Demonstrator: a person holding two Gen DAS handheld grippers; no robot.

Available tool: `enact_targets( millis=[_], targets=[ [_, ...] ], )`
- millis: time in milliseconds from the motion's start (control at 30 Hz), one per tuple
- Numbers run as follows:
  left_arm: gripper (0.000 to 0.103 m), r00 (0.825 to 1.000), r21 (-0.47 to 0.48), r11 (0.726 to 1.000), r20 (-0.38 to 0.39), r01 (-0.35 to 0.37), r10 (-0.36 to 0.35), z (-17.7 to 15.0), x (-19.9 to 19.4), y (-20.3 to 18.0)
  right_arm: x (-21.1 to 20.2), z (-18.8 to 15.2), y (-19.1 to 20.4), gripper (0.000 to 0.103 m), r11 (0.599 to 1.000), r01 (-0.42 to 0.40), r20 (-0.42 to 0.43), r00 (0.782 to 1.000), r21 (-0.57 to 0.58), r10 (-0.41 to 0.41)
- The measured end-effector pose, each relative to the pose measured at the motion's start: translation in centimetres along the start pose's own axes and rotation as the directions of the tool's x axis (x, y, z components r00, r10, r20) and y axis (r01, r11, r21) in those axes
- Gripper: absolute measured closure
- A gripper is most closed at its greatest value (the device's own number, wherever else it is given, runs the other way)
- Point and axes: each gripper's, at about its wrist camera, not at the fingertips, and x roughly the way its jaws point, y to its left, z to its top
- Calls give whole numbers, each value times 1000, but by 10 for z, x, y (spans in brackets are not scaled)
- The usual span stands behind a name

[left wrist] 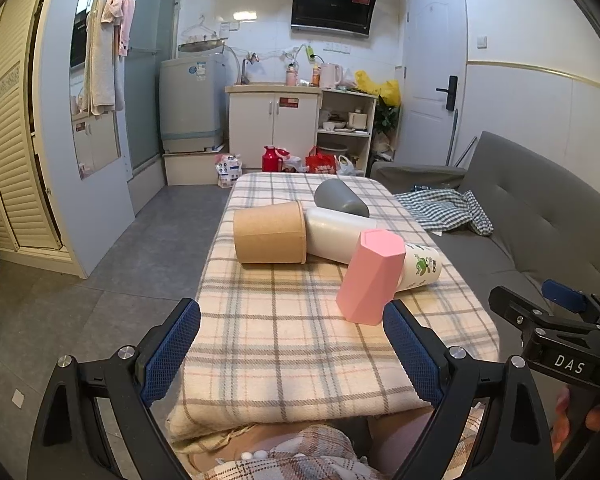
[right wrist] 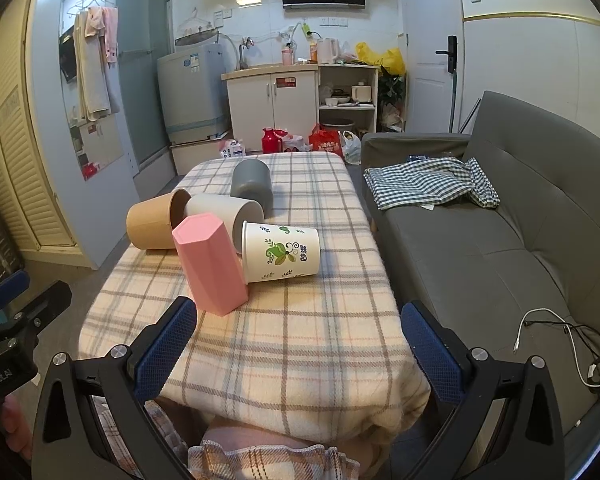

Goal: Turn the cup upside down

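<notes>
Your pink cup [left wrist: 370, 276] stands mouth-down on the plaid table [left wrist: 284, 344], nearest you, touching the printed cup [right wrist: 280, 252] lying on its side. Behind lie the white cup [right wrist: 224, 212], brown cup [left wrist: 269, 232] and grey cup [left wrist: 340, 198]. Your left claw [left wrist: 292, 352] and right claw [right wrist: 300, 352] are both spread wide, gripping nothing. The left view reads "DAS"; only the right shows the cable [right wrist: 560, 344] on the sofa [right wrist: 500, 240].

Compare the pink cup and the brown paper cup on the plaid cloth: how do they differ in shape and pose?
The pink cup has flat facets; the brown paper cup is round. The pink cup stands on end, closed end up; the brown paper cup lies on its side, its rim against the white cup. The pink cup is nearer the grippers. Both rest on the plaid cloth, ungripped.
</notes>
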Motion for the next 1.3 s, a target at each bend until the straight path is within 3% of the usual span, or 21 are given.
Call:
enact_targets(
  millis=[1300],
  targets=[
    [8, 1000, 1, 1000, -6, 2, -2, 1, 1, 1, 5, -2, 3, 0, 1000, -7, -14, 1000, -8, 7]
  ],
)
